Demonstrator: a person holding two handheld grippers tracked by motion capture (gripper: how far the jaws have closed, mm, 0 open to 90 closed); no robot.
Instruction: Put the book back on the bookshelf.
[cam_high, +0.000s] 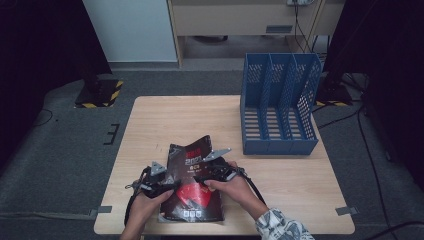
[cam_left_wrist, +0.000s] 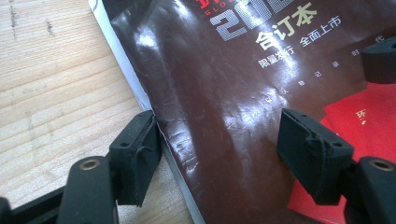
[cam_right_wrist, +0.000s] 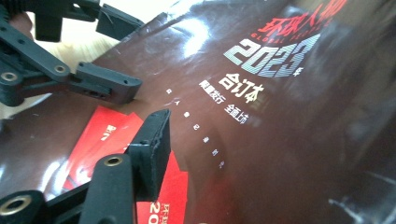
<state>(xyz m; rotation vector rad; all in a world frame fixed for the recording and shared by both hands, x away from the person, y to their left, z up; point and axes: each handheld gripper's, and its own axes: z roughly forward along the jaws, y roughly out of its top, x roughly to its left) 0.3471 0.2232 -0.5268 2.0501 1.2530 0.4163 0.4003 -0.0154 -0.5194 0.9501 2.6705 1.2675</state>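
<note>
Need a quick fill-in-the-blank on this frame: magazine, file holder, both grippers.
1. The dark magazine lies flat on the ____ table.
2. The blue file holder has ____ slots, none holding anything.
3. The year printed on the cover is ____.
4. The left gripper straddles the magazine's ____ edge, its jaws apart.

Missing words: wooden; three; 2023; left

Dark magazine (cam_high: 192, 185) on the wooden table (cam_high: 150, 125), both claws over it, blue file rack (cam_high: 278, 105) beyond.
</note>
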